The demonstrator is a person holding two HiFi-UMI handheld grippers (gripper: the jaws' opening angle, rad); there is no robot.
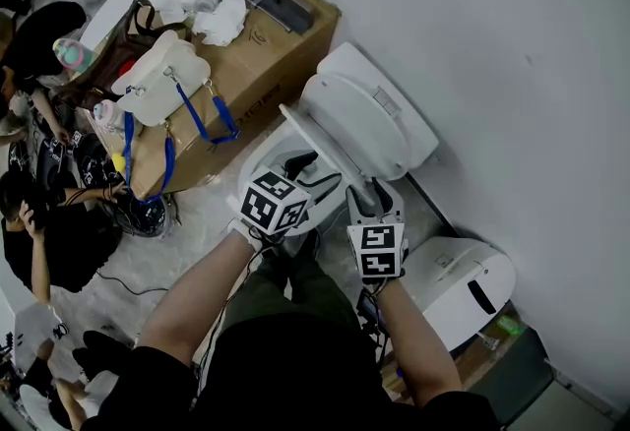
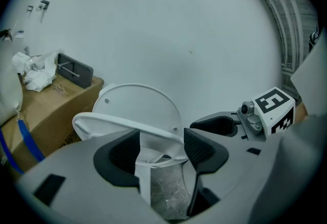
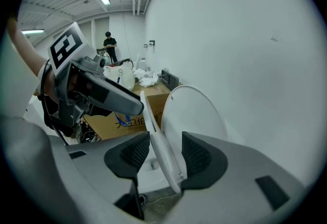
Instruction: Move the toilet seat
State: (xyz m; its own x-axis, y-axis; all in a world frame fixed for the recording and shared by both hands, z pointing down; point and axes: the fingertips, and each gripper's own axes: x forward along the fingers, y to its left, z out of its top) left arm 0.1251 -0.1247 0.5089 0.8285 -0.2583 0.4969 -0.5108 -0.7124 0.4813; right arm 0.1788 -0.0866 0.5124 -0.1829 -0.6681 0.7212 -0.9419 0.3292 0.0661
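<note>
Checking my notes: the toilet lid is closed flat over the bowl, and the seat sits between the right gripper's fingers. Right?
Not quite: the lid stands raised near the wall, as the right gripper view shows. The seat does sit between the fingers of the right gripper.

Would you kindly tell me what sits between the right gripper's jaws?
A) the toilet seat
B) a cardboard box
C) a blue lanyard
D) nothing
A: in the right gripper view the toilet seat stands edge-on between the parted jaws of the right gripper, with the lid behind it.
</note>
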